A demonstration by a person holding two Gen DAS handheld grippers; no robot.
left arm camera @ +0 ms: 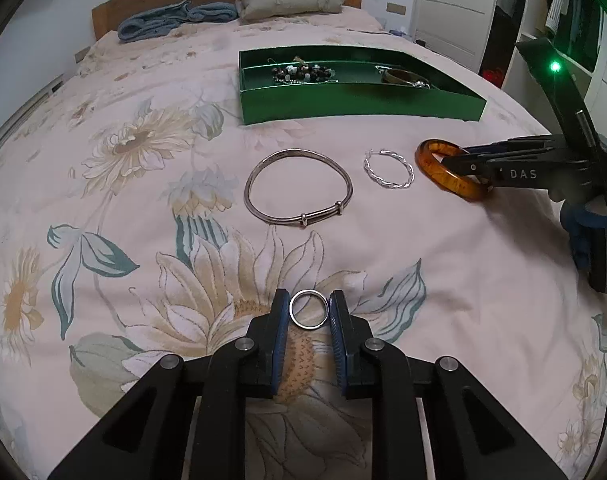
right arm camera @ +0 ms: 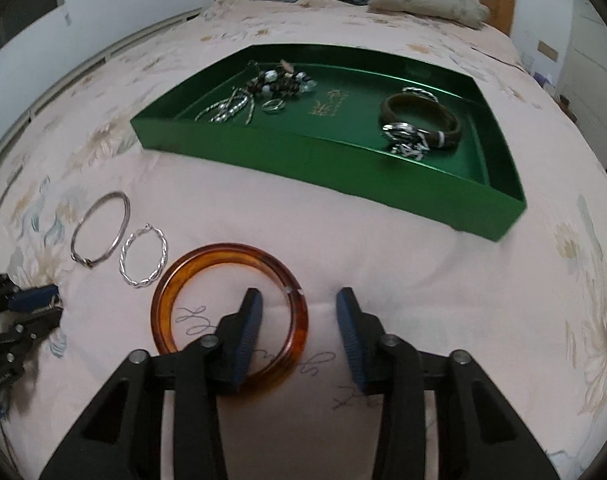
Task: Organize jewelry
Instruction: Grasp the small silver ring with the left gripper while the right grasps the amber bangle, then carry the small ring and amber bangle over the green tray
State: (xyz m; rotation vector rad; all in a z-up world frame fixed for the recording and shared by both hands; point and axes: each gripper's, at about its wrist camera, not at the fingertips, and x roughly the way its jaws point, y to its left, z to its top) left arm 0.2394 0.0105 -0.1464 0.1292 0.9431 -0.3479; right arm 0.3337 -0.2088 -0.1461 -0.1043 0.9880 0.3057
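Left gripper [left arm camera: 308,314] narrow, pads touching small silver ring [left arm camera: 308,309] flat on bedspread [left arm camera: 103,200], right gripper [right arm camera: 298,312] open wider astride amber bangle [right arm camera: 229,314] rim, lying flat nr green tray [right arm camera: 303,160].

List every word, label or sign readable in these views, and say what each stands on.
"DAS": white letters on the black body of the right gripper, seen from the left wrist view.
Gold characters printed on the floor of the green rectangular tray: too blurred to read.
Thin scribbled lines on the pink floral bedspread by the amber resin bangle: not legible.
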